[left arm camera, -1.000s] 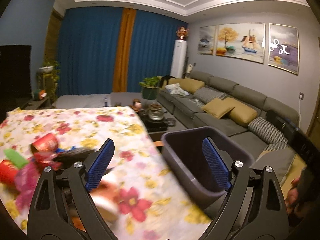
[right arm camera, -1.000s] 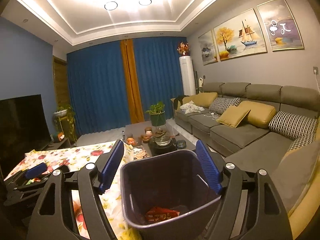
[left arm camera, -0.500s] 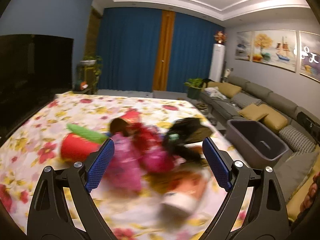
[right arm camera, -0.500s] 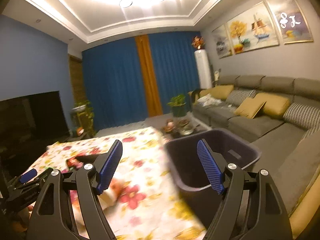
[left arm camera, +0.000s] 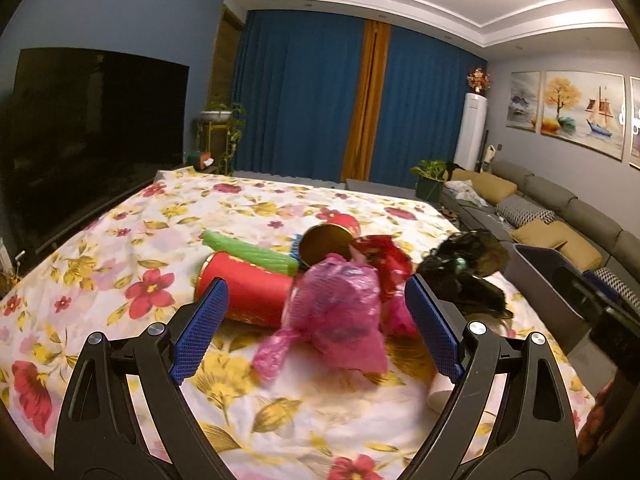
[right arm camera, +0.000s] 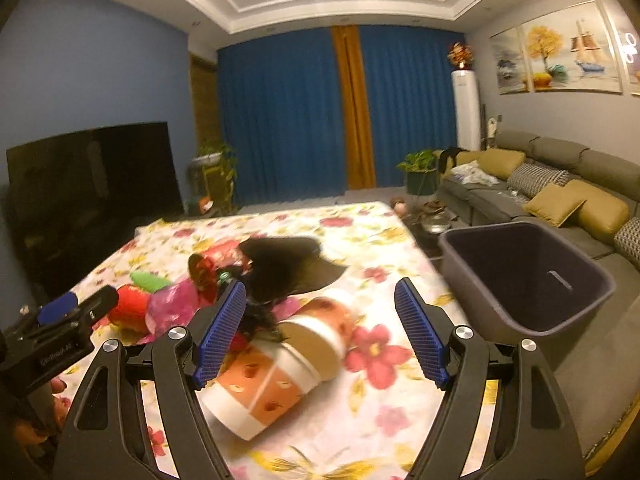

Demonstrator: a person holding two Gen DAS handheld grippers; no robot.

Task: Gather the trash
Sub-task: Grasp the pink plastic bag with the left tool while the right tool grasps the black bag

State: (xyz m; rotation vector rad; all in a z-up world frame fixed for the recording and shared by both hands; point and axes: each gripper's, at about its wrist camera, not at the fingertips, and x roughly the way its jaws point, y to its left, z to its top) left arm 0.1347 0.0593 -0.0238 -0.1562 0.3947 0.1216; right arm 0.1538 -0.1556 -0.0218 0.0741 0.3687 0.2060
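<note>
My left gripper (left arm camera: 316, 336) stands spread and empty before the trash: a pink bag (left arm camera: 340, 316), a red can (left arm camera: 244, 292) and a black bag (left arm camera: 464, 276) heaped on the floral cloth (left arm camera: 120, 248). My right gripper (right arm camera: 320, 332), likewise spread, hangs over two paper cups (right arm camera: 280, 364). The bin (right arm camera: 532, 280) stands beside the table, at right.

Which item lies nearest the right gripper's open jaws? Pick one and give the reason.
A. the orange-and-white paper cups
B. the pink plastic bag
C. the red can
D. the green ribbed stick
A: in the right wrist view the orange-and-white paper cups lie on their sides on the floral tablecloth directly ahead of the right gripper, while the other trash sits farther left.
</note>
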